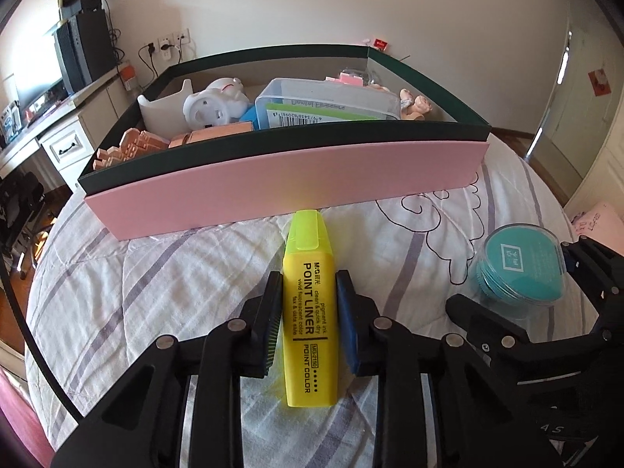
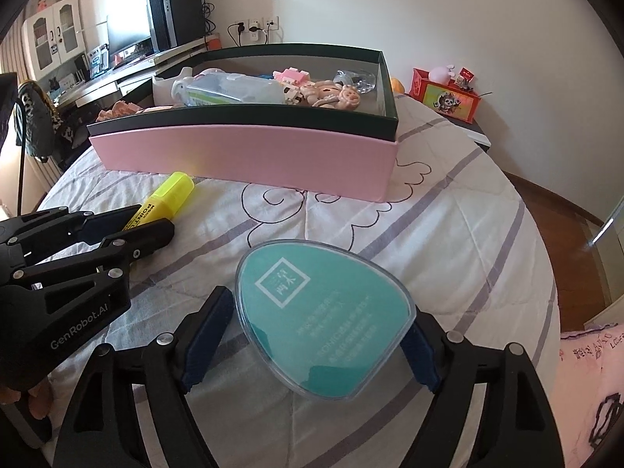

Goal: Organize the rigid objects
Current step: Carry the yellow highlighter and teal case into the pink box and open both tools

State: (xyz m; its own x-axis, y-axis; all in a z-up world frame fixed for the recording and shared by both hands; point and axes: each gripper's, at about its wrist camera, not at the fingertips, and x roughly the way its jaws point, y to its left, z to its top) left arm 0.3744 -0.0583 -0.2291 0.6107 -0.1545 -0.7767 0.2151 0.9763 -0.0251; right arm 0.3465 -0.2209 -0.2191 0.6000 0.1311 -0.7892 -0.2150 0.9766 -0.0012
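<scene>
Both tools near pink box [image 1: 288, 191] edge.

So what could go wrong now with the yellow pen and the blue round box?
The left gripper pinches the yellow highlighter only near its middle, so it could tilt or slip when lifted. The right gripper stands around the wide teal case, whose smooth, rounded edge might pop out. The pink box is already crowded, so new things may land on the toys.
</scene>
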